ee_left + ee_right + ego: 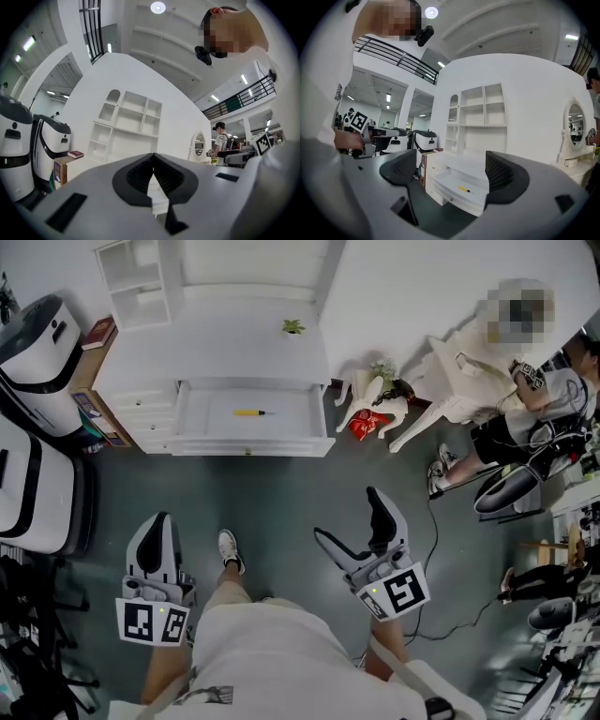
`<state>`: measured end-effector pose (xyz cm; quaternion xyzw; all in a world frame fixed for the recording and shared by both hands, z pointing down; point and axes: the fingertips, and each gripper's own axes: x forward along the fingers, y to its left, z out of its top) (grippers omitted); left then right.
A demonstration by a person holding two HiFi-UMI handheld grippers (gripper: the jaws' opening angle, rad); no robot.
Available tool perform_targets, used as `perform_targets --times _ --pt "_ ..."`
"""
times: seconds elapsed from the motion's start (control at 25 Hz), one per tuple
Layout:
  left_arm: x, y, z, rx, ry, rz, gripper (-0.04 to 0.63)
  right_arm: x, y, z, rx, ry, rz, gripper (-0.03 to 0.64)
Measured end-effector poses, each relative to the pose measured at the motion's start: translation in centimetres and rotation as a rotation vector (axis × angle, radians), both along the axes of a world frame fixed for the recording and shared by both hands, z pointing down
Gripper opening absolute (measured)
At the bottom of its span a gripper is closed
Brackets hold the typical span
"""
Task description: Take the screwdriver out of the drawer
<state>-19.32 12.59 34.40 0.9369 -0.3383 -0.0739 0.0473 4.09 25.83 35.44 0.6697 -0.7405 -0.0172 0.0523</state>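
A yellow-handled screwdriver lies in the pulled-out white drawer of the white desk ahead of me; in the right gripper view the screwdriver rests in the same drawer. My right gripper is open and empty, well short of the drawer over the floor, and it frames the drawer between its spread jaws. My left gripper hangs low at the left, jaws pressed together on nothing.
White desk with a shelf unit and small plant. White robot machines stand left beside a box with a book. A person sits right near a white chair. A cable crosses the grey floor.
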Motion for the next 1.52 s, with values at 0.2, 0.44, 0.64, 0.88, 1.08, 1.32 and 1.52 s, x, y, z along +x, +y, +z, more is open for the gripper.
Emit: perform_targets --times 0.2,0.44,0.64,0.88,1.08,1.32,1.52 --pt "2.8 -8.2 0.0 -0.012 0.027 0.031 0.015 1.5 -7.9 -0.5 -0.028 0.016 0.001 0.449" --pt "4.5 -19.0 -0.4 -0.027 0.04 0.055 0.015 1.8 -18.4 -1.6 -0.061 0.03 -0.012 0.449" --pt "5.4 -25.4 -0.1 -0.046 0.054 0.085 0.015 1.6 -24.5 -1.7 -0.089 0.048 -0.008 0.449" --pt "7.3 -29.7 0.2 -0.058 0.06 0.135 0.015 2.2 -27.8 -1.8 -0.111 0.049 0.025 0.449" --pt "9.6 -30.9 0.5 -0.073 0.07 0.189 0.015 3.6 -28.0 -1.7 -0.126 0.051 0.076 0.449" --pt "12.5 -31.2 0.7 -0.082 0.064 0.238 0.015 5.7 -27.8 -1.1 -0.139 0.04 0.12 0.449" --pt "15.2 -31.5 0.0 -0.057 0.06 0.233 0.015 8.5 -28.2 -1.0 -0.126 0.034 0.114 0.449"
